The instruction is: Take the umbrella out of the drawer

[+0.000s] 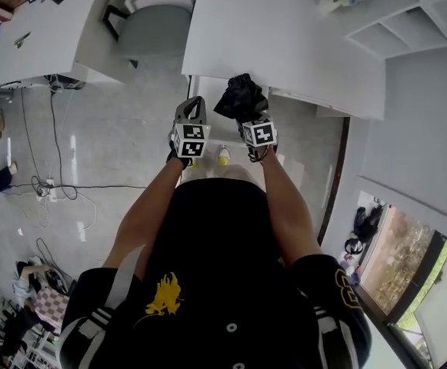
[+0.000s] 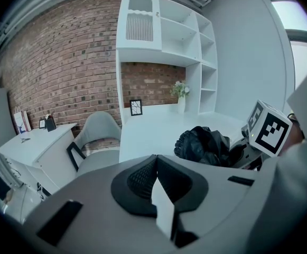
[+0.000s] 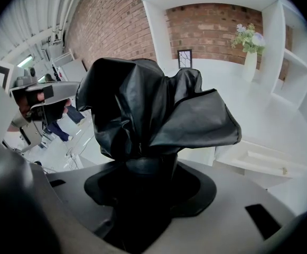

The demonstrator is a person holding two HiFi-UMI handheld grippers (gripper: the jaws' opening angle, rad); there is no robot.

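The right claw (image 3: pixel 142 165) is clamping the black umbrella (image 3: pixel 153 105) (folded, crumpled) near the white surface (image 1: pixel 285 37); the left claw (image 2: pixel 156 176) is sitting closed, empty.

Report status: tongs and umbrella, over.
Left tongs shut, empty. Right tongs clamped on black umbrella, held in air at the white desk edge. Nothing blocking.

Grey chair (image 1: pixel 150 21), flower vase (image 3: pixel 250 63)
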